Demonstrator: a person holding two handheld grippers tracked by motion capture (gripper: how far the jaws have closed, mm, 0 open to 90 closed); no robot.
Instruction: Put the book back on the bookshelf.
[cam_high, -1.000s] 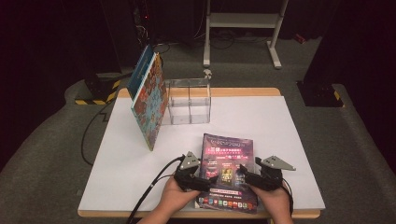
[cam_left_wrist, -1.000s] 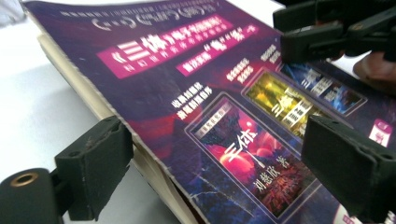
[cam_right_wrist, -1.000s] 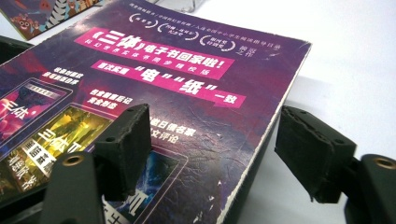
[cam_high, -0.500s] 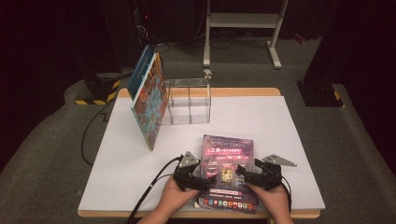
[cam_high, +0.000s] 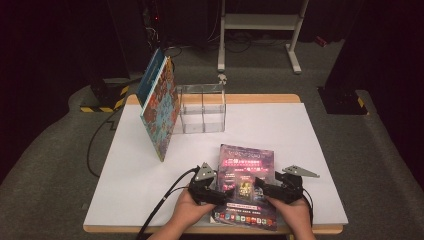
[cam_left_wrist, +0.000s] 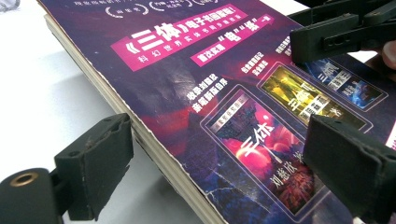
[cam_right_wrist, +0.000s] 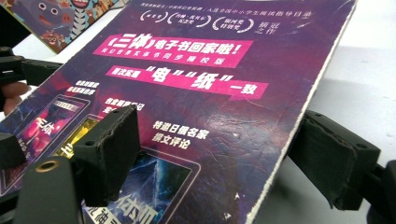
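Now the purple book (cam_high: 246, 186) lies flat at the table's (cam_high: 310, 150) near edge, each gripper straddling a side edge. The right gripper (cam_right_wrist: 219, 163) has just been opening, jaws wide about the edge; the left gripper (cam_left_wrist: 224, 172) gapes too. Both should close squarely before lifting.

Purple book (cam_high: 246, 185): worn cover with pink banners and white Chinese lettering, closed, flat on white table (cam_high: 280, 130) near front edge.

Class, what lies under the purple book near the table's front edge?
The purple book lies on the white table; one jaw of each gripper, left and right, sits above its cover. The surface beneath it is covered.
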